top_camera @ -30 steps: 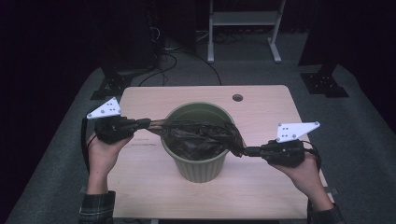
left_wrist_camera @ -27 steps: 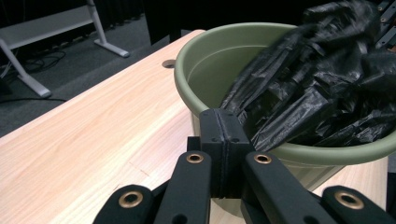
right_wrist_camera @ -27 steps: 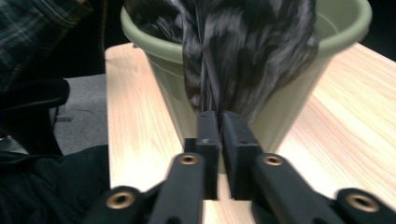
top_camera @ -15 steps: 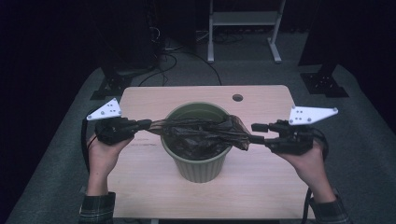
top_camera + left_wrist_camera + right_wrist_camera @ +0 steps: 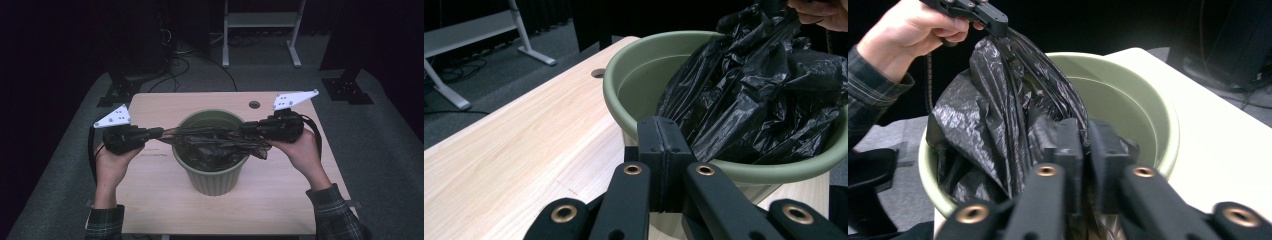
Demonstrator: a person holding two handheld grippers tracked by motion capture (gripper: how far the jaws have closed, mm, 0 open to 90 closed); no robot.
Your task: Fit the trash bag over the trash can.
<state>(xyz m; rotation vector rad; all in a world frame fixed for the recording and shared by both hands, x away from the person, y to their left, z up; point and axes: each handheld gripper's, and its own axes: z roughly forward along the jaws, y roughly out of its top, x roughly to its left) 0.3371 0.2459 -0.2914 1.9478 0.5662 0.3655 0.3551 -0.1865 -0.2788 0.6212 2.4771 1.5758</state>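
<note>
Together, both grippers' fingers, left (image 5: 159,132) and right (image 5: 248,126), clamp a black bin bag (image 5: 215,142), stretching it over the green bin (image 5: 212,177) mid-table (image 5: 150,200).

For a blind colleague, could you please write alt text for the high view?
Two hand-held grippers, the left gripper and the right gripper, stretch a black plastic bag across the mouth of a green bin on a light wooden table.

Plaid sleeves (image 5: 332,210), black grippers, brass screws, grey three-cornered plates (image 5: 114,117)
</note>
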